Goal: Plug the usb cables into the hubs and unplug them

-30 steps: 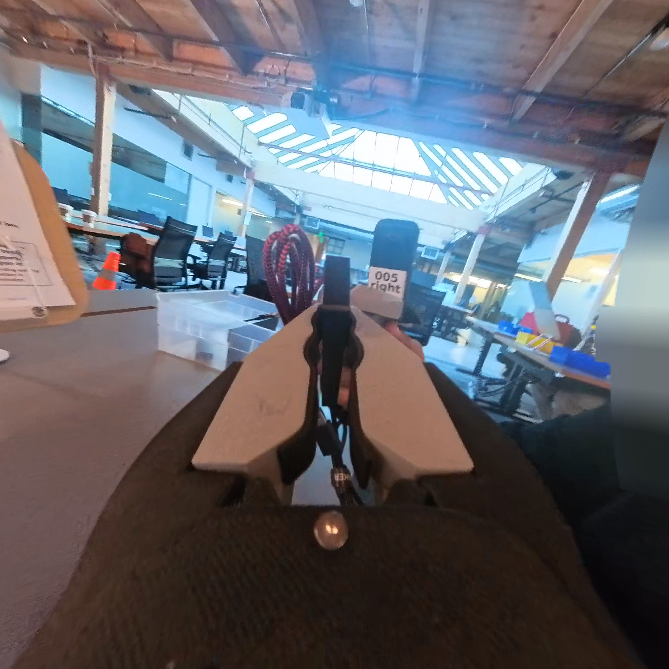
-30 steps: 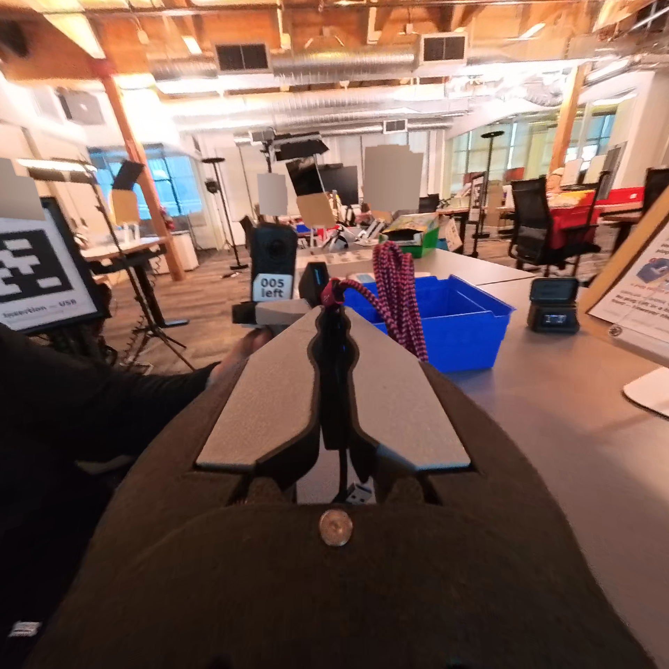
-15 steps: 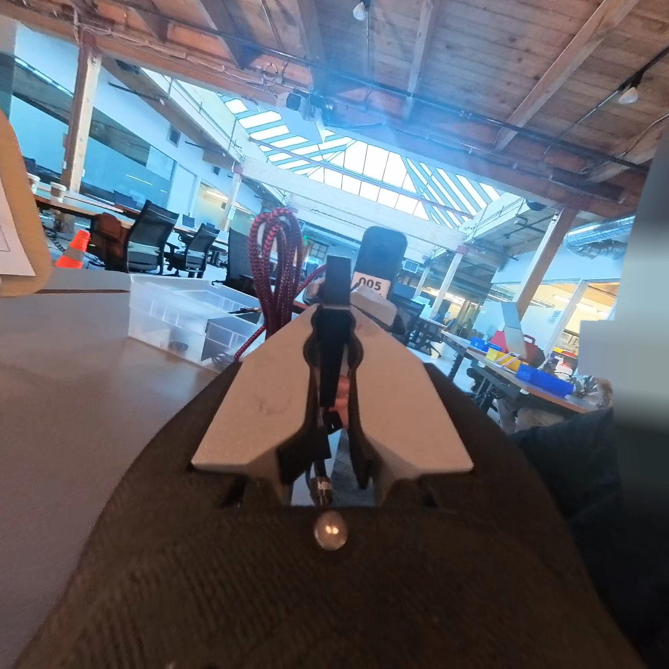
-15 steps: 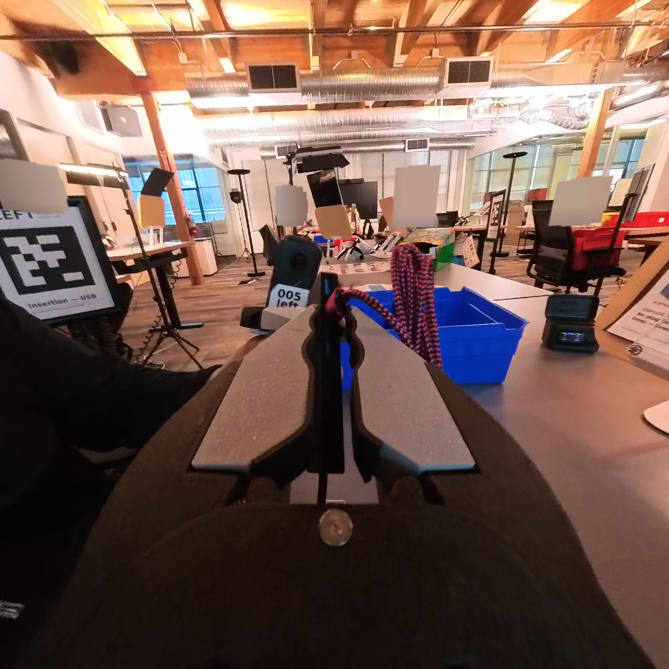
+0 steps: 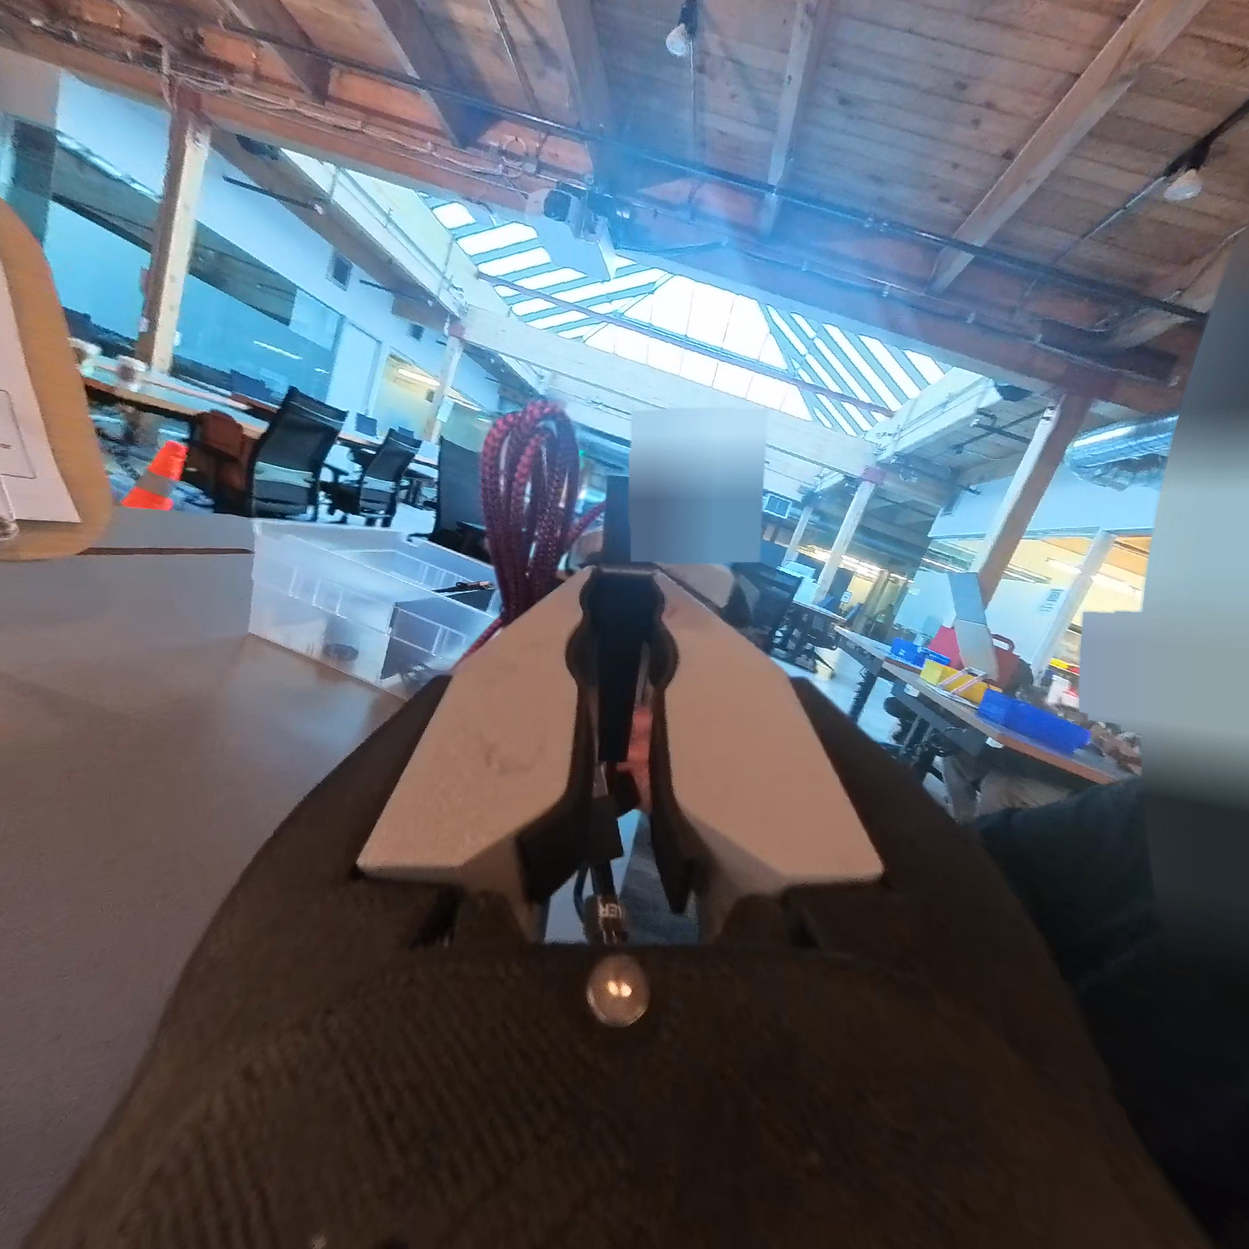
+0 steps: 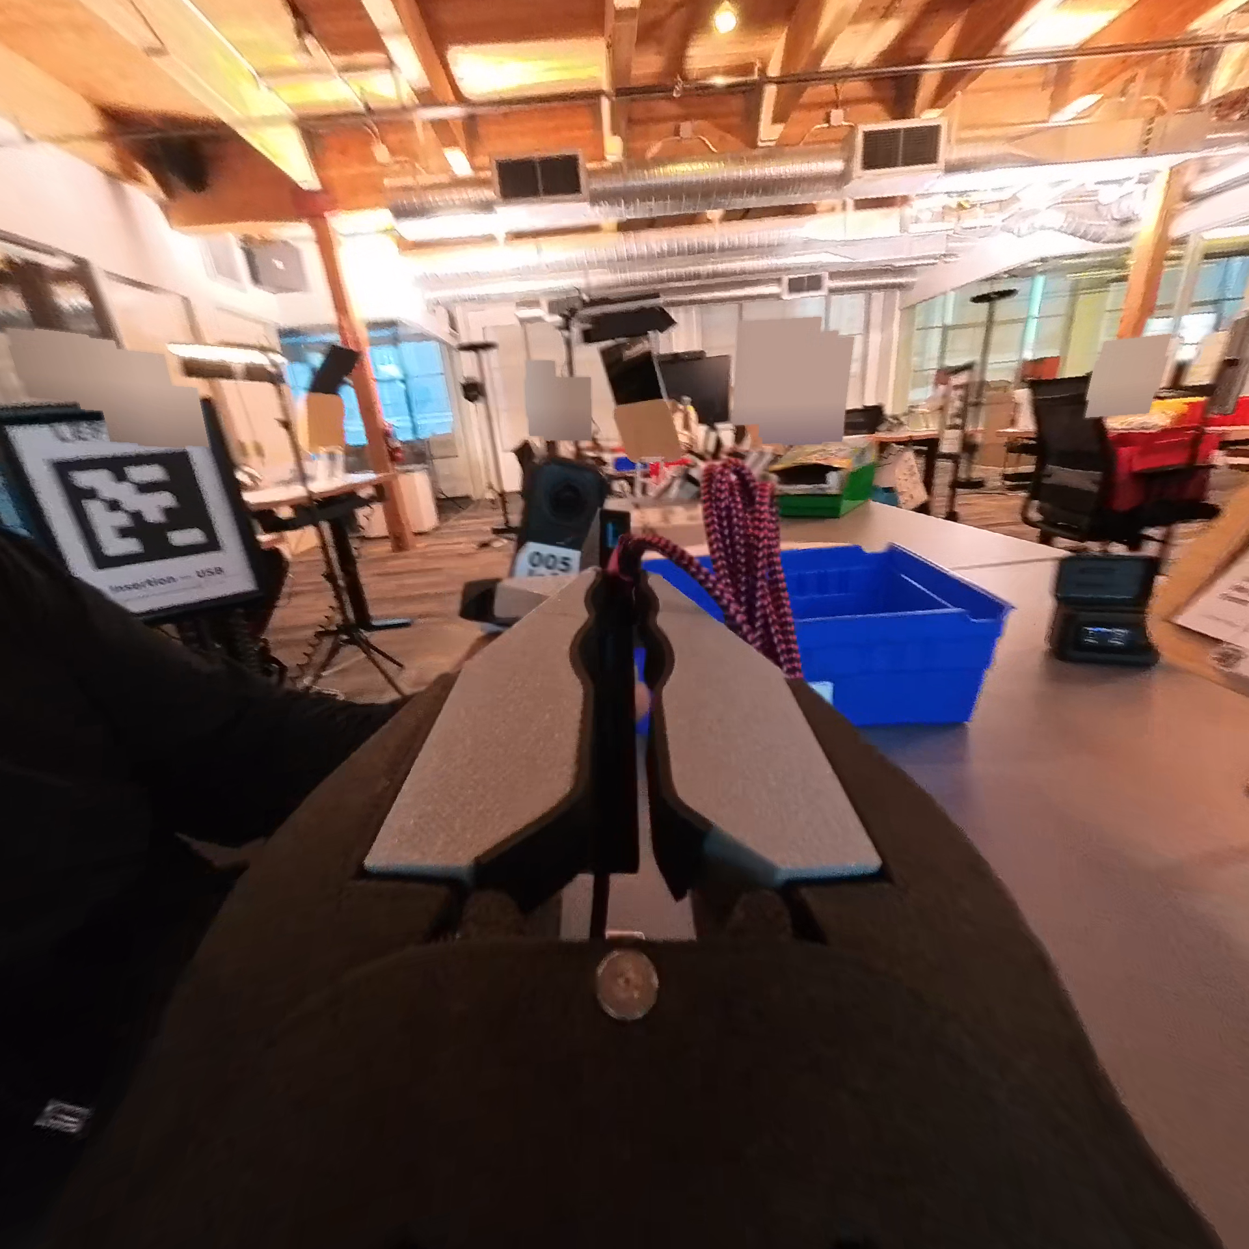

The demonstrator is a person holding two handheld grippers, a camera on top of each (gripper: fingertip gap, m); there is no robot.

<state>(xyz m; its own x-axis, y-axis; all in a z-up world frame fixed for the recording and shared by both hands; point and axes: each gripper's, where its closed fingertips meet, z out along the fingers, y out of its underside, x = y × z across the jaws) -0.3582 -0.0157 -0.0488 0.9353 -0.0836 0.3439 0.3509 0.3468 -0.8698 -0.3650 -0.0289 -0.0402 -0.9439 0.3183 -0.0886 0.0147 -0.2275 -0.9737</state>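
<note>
Both tools are being held raised above the grey surface (image 5: 135, 676), facing each other. A black hub (image 5: 618, 649) is being pinched in the left tool (image 5: 620, 595), its thin cord hanging below. A dark plug body (image 6: 611, 676) is being pinched in the right tool (image 6: 618, 588), and the red braided cable (image 6: 740, 541) is looping up behind it. The plugging step is judged to be in hand. For the next move, the connector must be aligned with a port, which is not being shown clearly.
</note>
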